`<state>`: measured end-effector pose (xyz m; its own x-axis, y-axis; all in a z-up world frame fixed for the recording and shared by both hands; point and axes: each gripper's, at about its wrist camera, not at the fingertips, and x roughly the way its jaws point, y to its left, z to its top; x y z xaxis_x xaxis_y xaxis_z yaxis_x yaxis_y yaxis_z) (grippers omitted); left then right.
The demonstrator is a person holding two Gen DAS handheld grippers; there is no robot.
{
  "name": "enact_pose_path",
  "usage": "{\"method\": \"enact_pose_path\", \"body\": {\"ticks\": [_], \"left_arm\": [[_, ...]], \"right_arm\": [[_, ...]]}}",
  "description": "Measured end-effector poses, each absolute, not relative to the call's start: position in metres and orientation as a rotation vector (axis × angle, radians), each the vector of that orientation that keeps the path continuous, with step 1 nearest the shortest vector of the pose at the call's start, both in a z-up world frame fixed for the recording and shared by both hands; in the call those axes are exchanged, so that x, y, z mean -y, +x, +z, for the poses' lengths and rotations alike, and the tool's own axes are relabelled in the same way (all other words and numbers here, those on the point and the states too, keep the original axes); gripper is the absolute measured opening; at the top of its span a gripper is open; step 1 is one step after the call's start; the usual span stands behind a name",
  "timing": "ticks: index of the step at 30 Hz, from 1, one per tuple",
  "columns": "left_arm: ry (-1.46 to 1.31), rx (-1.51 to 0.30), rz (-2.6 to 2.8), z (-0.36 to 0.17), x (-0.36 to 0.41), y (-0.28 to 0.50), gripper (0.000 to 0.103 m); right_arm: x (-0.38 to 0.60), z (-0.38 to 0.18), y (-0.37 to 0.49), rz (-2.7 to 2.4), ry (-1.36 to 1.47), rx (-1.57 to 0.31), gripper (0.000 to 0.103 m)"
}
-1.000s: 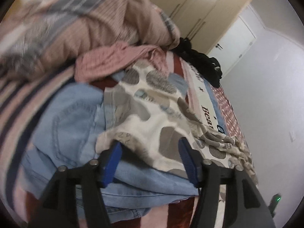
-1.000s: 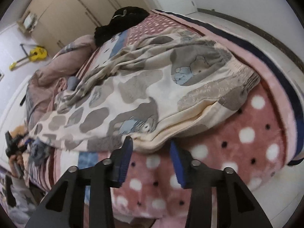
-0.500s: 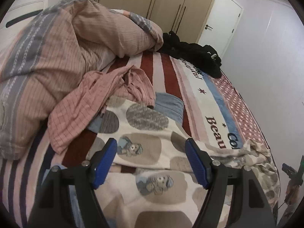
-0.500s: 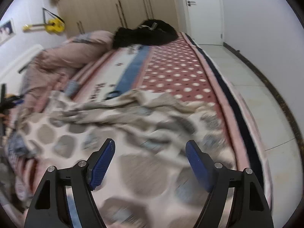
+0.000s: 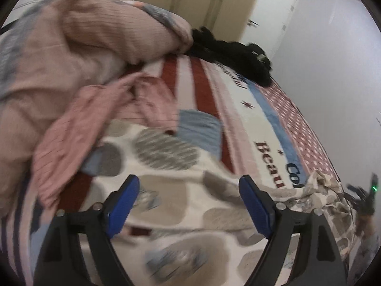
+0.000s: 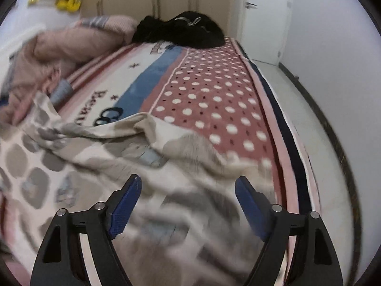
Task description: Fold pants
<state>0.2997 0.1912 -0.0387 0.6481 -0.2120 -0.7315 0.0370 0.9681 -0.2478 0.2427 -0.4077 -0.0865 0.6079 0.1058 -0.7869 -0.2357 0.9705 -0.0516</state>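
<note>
Pants (image 5: pixel 181 214), cream with grey patches, are lying spread and rumpled across the near end of the bed (image 5: pixel 240 109), leftmost part partly overlapping a pink checked garment (image 5: pixel 78 133) beside the bunched duvet (image 5: pixel 78 47).

Left gripper (image 5: pixel 189 201) is hovering over the pants' left part; its jaws have just been opening and are standing wide, nothing pinched, cloth showing only below the blue pads (image 5: pixel 122 203). A blue denim piece (image 5: pixel 200 128) is peeking out past the far edge of the pants.

Right gripper (image 6: pixel 188 200) is hovering over the right part, near the bed's outer edge; its jaws have likewise just been opening and are spread, holding nothing. One loose end of the pants (image 6: pixel 145 124) is curling onto the dotted blanket (image 6: pixel 214 90). Black clothes (image 6: pixel 181 28) are sitting well apart at the far end.

Judgement: both tongs are released and a new grab point is being sought.

Risks:
- Both views are blurring, so edges and hems are hard to pick out; a grab could be landing mid-panel and bunching the cloth.
- Wrinkles are running through the fabric; folding over them would be locking in a crooked fold.
- Left pinch may be catching the checked garment too.
- Right portion is lying close to the bed edge and could be sliding off.
</note>
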Motion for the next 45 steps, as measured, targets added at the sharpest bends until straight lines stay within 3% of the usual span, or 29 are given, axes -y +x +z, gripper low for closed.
{"method": "enact_pose_path", "body": {"ticks": [7,8,9,10,11,12,17,25,26,29,30,33,42,45], "left_arm": [[-0.048,-0.938,-0.240,-0.063,-0.134,0.347,0.083],[-0.037,-0.952,-0.234,-0.068,-0.131,0.351,0.083],[-0.024,-0.964,-0.221,-0.073,-0.130,0.355,0.083],[-0.021,-0.966,-0.215,-0.075,-0.130,0.356,0.083],[-0.019,-0.968,-0.210,-0.077,-0.131,0.357,0.083],[-0.015,-0.973,-0.207,-0.080,-0.131,0.359,0.083],[0.027,-0.993,-0.160,-0.089,-0.134,0.369,0.083],[0.023,-0.996,-0.022,-0.096,-0.162,0.395,0.083],[0.022,-0.998,-0.014,-0.096,-0.169,0.398,0.083],[0.032,-0.992,0.020,-0.094,-0.191,0.399,0.088],[0.018,-0.989,0.029,-0.094,-0.200,0.398,0.090],[-0.103,-1.028,0.053,-0.102,-0.239,0.399,0.093],[-0.281,-1.120,-0.013,-0.144,-0.278,0.419,0.092],[-0.291,-1.142,-0.021,-0.151,-0.276,0.419,0.084]], "right_arm": [[0.381,-0.129,0.332,0.282,-0.315,-1.004,0.079],[0.381,-0.134,0.337,0.300,-0.305,-1.026,0.074],[0.381,-0.140,0.342,0.317,-0.290,-1.052,0.039],[0.384,-0.146,0.346,0.320,-0.273,-1.075,0.017],[0.386,-0.148,0.347,0.306,-0.255,-1.078,0.005],[0.388,-0.147,0.346,0.284,-0.234,-1.066,0.004],[0.407,-0.130,0.343,0.134,-0.200,-0.953,0.003],[0.424,-0.136,0.361,-0.019,-0.174,-0.978,0.005],[0.425,-0.137,0.361,-0.015,-0.175,-0.986,0.010],[0.432,-0.134,0.353,-0.002,-0.128,-0.976,0.043],[0.436,-0.130,0.348,-0.001,-0.101,-0.956,0.049],[0.459,-0.116,0.331,0.009,-0.024,-0.930,0.056],[0.516,-0.122,0.304,-0.023,0.116,-0.973,0.056],[0.518,-0.125,0.298,-0.013,0.111,-0.982,0.056]]}}
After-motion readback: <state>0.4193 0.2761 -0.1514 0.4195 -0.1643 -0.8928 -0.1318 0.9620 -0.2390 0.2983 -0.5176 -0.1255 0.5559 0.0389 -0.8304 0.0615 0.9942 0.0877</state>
